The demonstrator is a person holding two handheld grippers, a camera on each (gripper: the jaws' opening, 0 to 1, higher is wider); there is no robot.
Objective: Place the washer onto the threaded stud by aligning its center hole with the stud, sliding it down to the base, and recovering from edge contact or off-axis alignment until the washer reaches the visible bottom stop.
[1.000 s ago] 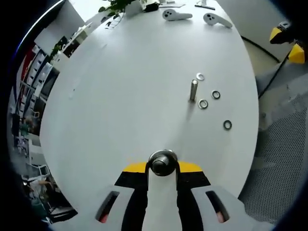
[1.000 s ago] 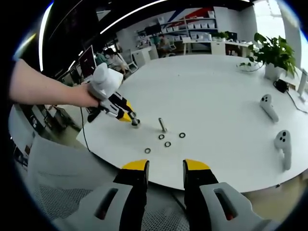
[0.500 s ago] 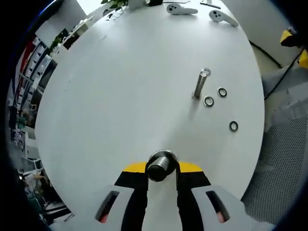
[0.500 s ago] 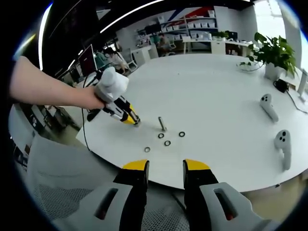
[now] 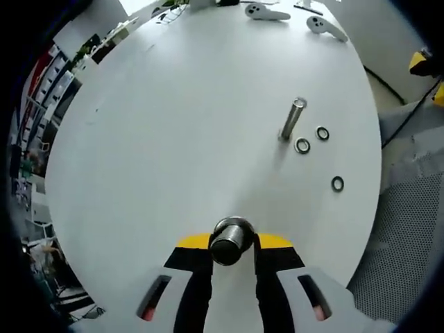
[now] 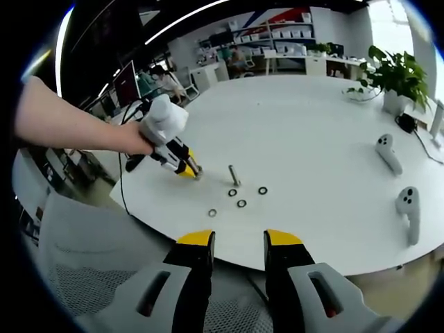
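My left gripper point(image 5: 232, 243) is shut on a thick, shiny metal washer point(image 5: 231, 239), held low over the white round table point(image 5: 173, 125). Ahead and to the right the metal stud point(image 5: 291, 119) stands upright, bare along its shaft. Loose washers point(image 5: 302, 145) lie close to its base. In the right gripper view a hand holds the left gripper point(image 6: 182, 165) just left of the stud point(image 6: 234, 175), with several washers point(image 6: 241, 203) lying in front of it. My right gripper point(image 6: 238, 243) hangs off the table's near edge, open, with nothing between its jaws.
Two white hand controllers point(image 6: 387, 154) lie at the table's right side, and a potted plant point(image 6: 395, 76) stands behind them. A grey mesh chair point(image 5: 409, 229) sits beside the table edge. Desks and shelves point(image 6: 291, 41) line the far room.
The left gripper has tipped and edged a little closer to the stud, still shut on the washer. The right gripper has stayed where it was.
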